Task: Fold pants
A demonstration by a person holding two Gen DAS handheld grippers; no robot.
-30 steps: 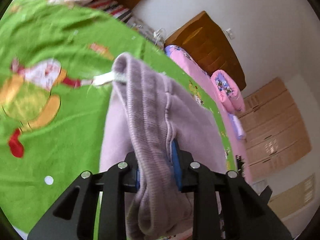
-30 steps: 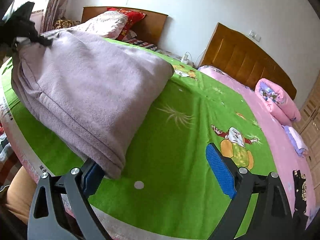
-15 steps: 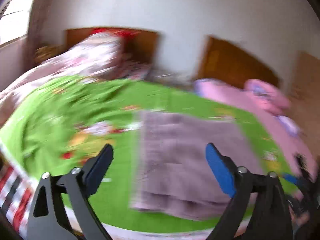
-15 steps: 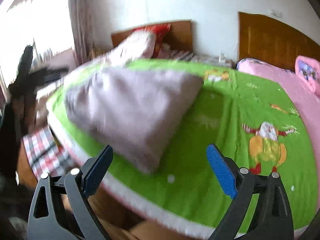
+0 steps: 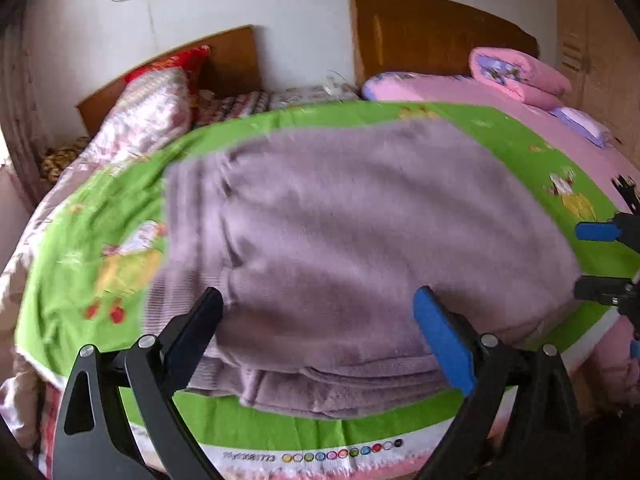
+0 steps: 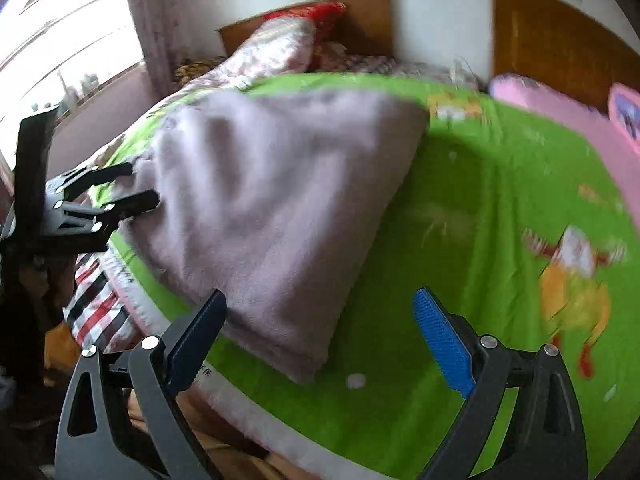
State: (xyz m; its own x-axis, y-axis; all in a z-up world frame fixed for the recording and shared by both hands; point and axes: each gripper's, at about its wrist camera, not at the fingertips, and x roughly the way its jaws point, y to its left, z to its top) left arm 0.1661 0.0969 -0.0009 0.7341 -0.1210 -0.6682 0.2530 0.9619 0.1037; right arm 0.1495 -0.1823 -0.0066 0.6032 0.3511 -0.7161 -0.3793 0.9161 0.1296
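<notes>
I am seeing my left claw [image 5: 316,332] standing wide and released, nothing between its fingers, hovering just above the near edge of the bed [image 5: 72,320]. My right claw [image 6: 320,336] is likewise spread and gripping nothing, off the near corner of the pants. The purple pants [image 5: 360,240] are lying folded in layers on the green sheet [image 6: 500,220], close along the bed's near edge.

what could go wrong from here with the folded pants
The purple pants lie folded near the front edge of the green sheet, so a nudge could slide them off the bed. Both tools, left and right, are open close by; a finger could snag and undo the fold.
</notes>
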